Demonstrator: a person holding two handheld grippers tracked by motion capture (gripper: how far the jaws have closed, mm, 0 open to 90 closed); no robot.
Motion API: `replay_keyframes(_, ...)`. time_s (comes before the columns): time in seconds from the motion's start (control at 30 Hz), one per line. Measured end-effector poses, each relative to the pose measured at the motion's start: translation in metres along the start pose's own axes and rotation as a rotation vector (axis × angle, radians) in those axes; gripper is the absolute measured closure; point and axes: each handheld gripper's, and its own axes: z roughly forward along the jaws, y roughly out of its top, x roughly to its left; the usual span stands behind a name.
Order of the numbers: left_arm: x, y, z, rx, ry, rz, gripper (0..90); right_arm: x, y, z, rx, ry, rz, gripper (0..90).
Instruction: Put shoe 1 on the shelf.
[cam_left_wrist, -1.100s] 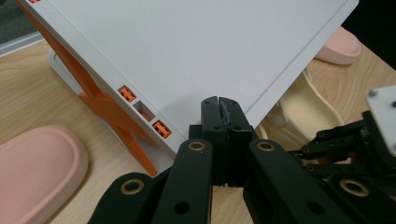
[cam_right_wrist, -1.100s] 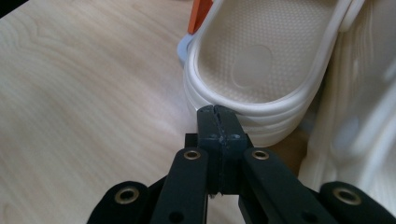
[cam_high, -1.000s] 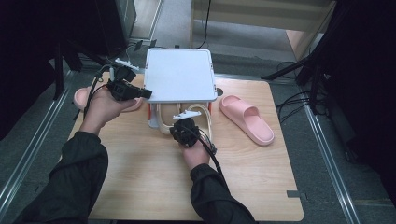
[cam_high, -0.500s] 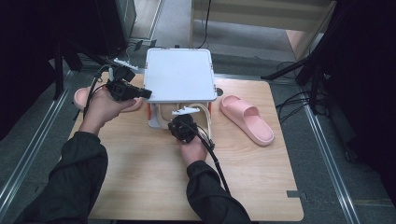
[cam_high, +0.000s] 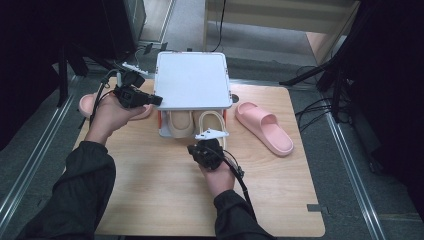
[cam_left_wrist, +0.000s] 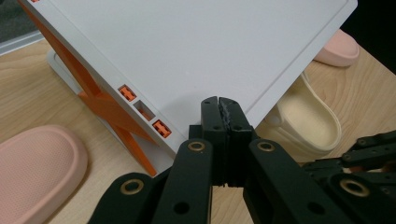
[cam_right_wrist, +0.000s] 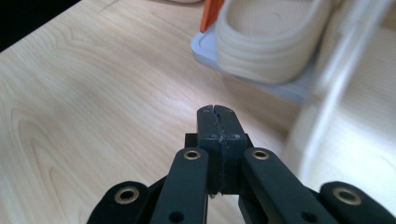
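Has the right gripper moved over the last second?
Yes. The right gripper has slid left along the table, from below the cream slipper toward the gap beside the beige slipper on the rack.

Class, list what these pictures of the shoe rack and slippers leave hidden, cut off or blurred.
- Beige slippers: high view, the rack's white top panel covers their far ends.
- Left pink slipper: high view, largely behind the left hand; cut by the frame edge in the left gripper view.
- Nearest beige slipper: right gripper view, blurred.
- Left tongs: touching the panel or not, unclear.
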Motion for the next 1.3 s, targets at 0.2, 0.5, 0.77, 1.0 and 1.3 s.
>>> replay_keyframes(0.2, 0.000, 0.000, 0.000, 0.000, 0.002, -0.001, 89.9, -0.013, -0.015, -0.023, 0.006, -0.021, 0.015, 90.0)
replay_keyframes(0.5, 0.000, 0.000, 0.000, 0.001, -0.002, -0.008, 89.9, -0.031, -0.032, -0.038, 0.038, -0.034, 0.037, 90.0)
replay_keyframes(0.77, 0.000, 0.000, 0.000, 0.002, 0.001, -0.010, 89.9, -0.037, -0.048, -0.050, 0.082, -0.071, 0.004, 90.0)
replay_keyframes(1.0, 0.001, 0.000, 0.000, 0.002, -0.003, -0.015, 89.9, -0.048, -0.041, -0.044, 0.079, -0.091, 0.019, 90.0)
replay_keyframes(1.3, 0.002, 0.000, -0.001, 0.000, -0.010, -0.010, 89.9, -0.061, -0.012, -0.015, 0.047, -0.111, 0.037, 90.0)
